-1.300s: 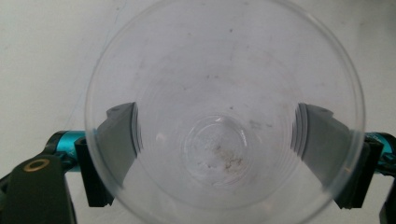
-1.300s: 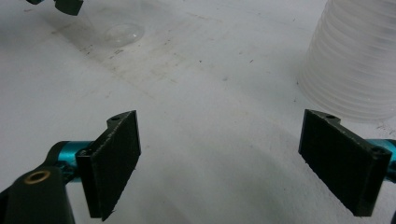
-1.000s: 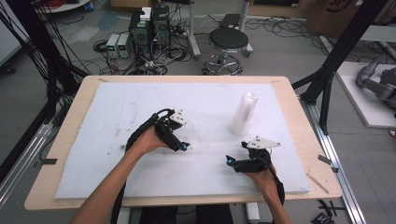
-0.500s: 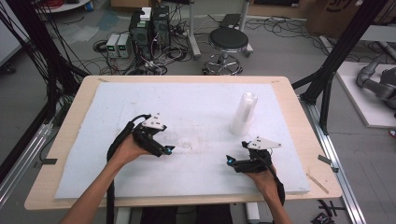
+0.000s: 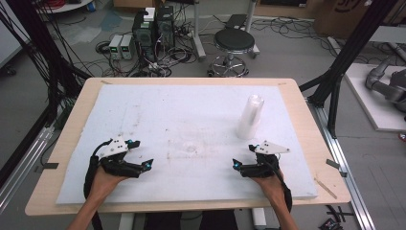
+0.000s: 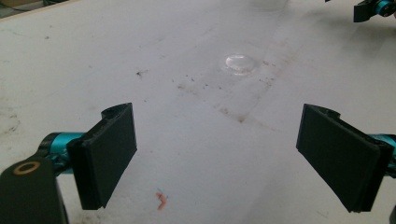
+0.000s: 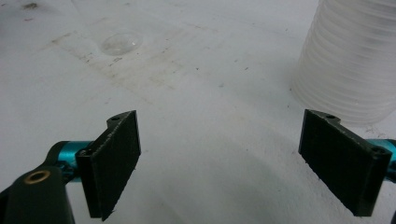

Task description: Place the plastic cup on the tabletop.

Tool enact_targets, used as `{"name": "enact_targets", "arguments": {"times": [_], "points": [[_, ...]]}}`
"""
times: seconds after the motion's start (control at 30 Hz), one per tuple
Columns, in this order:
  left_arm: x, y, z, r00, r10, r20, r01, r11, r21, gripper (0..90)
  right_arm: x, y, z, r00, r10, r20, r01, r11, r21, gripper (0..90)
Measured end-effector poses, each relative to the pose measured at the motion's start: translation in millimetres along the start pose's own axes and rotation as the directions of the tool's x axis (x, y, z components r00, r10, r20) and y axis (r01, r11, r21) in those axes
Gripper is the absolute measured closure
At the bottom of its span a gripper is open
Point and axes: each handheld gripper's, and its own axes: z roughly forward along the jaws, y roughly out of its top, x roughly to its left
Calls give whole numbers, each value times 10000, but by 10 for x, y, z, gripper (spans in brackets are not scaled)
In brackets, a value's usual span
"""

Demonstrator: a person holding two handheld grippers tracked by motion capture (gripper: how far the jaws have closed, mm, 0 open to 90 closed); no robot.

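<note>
One cup stack [image 5: 250, 116] stands beyond right gripper [image 5: 243, 157] jaws.

Each hand carries a black gripper: the left gripper [image 5: 136, 155] and the right gripper [image 5: 243, 157] have a grey three-cornered plate on top, blue-lit jaw tips and a black cable looping behind. Up close, flat black pads [image 6: 112, 151] sit on teal mounts beside a brass-ringed hole. The forearms look bare, perhaps sleeveless.

The stack of cups [image 5: 250, 116] is translucent, ribbed plastic with a faint sheen. The white foam pad [image 5: 158, 115] looks matt, scuffed and stained, over a smooth pale wooden table [image 5: 306, 124]. The gripper pads [image 7: 114, 161] are matt black and grainy.
</note>
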Motion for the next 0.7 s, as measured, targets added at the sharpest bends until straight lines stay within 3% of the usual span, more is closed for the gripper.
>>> {"name": "enact_targets", "arguments": {"times": [0.27, 0.37, 0.53, 0.7], "points": [[6, -197, -104, 9962, -301, -820, 230, 9960, -860, 123, 16, -10, -22, 9999, -112, 38, 113, 9997, -228, 127], [30, -214, -118, 9954, -480, -823, 400, 9946, -963, 123, 20, -17, -38, 10000, -75, 21, 76, 9994, -341, 126], [-2, -227, -130, 9949, -257, -975, 143, 9932, -1158, 128, 12, -17, -33, 10000, -85, -9, 85, 9994, -325, 127], [1, -230, -132, 9952, -312, -928, 201, 9928, -1184, 131, 27, -22, -44, 9998, -141, 105, 146, 9988, -466, 127]]}}
